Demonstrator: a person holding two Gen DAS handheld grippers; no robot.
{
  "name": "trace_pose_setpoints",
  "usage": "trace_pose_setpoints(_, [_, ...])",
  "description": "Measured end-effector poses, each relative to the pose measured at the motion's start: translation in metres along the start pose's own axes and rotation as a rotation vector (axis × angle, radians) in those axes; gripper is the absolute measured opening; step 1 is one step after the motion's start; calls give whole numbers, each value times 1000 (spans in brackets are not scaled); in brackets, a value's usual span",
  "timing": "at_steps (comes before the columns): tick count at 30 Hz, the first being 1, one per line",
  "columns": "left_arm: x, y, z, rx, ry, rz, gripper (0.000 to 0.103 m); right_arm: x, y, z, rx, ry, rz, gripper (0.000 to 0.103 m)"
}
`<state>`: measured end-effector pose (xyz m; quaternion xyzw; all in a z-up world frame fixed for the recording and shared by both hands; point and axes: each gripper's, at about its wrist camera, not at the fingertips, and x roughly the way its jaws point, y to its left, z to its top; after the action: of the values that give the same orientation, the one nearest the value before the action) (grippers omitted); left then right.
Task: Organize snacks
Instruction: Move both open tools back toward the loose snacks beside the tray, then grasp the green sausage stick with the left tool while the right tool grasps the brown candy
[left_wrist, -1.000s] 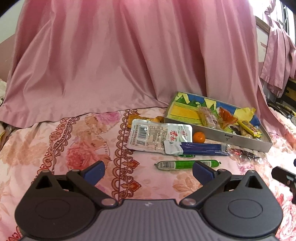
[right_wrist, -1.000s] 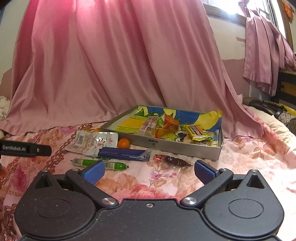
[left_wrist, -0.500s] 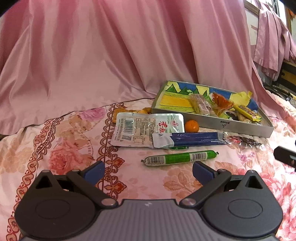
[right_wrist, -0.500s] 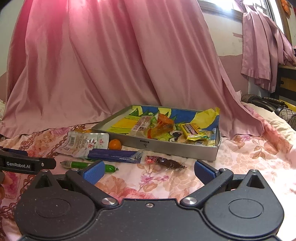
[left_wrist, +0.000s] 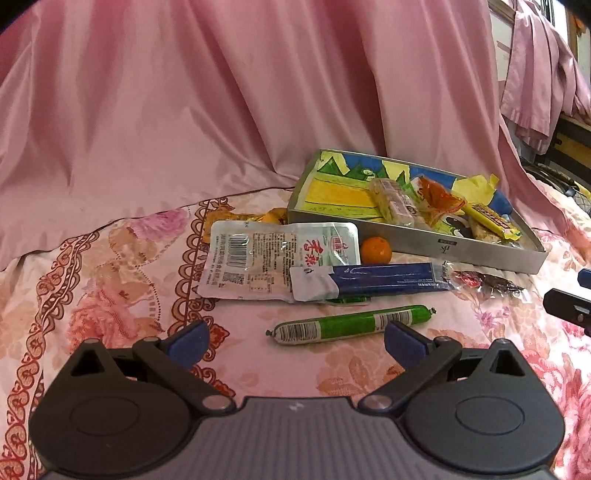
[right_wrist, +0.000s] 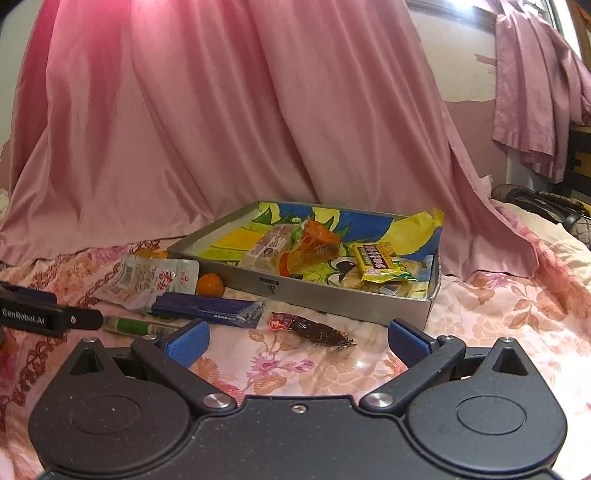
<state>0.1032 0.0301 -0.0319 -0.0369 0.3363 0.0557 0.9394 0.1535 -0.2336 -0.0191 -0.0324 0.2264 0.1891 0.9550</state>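
Up front in the left wrist view, the left gripper (left_wrist: 295, 341) has its jaws spread wide just short of the green sausage stick (left_wrist: 351, 324) on the floral bedspread (left_wrist: 110, 295). From the right wrist, the right gripper (right_wrist: 297, 341) is likewise agape, the dark wrapped snack (right_wrist: 314, 330) between its tips, the metal tray (right_wrist: 332, 295) of snacks beyond.

Both views are fairly bright with a warm pink cast from daylight passing through the curtain (right_wrist: 229, 122). In the right wrist view the light is strongest at the upper left of the frame, where the fabric glows saturated red-pink, and a window (right_wrist: 554, 11) at the upper right is blown out. The folds carry soft shadows. Fisheye distortion bends straight lines near the edges, and the corners darken to black. The middle of each frame is sharp; print on the wrappers stays partly legible.
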Motion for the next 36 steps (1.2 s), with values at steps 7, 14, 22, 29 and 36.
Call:
trace_pose_setpoints(7, [8, -3, 3, 19, 12, -19, 103, 20, -12, 2, -29, 3, 8, 102])
trace_pose_setpoints(14, [15, -7, 4, 78, 18, -63, 103, 38, -29, 1, -22, 27, 41, 102])
trace_pose_setpoints(22, [26, -17, 7, 206, 47, -139, 103, 51, -36, 0, -25, 64, 98, 102])
trace_pose_setpoints(29, [32, -33, 8, 415, 113, -234, 103, 58, -42, -3, -29, 91, 135, 102])
trace_pose_setpoints(36, [49, -43, 18, 539, 159, -265, 103, 70, -42, -5, -30, 118, 176, 102])
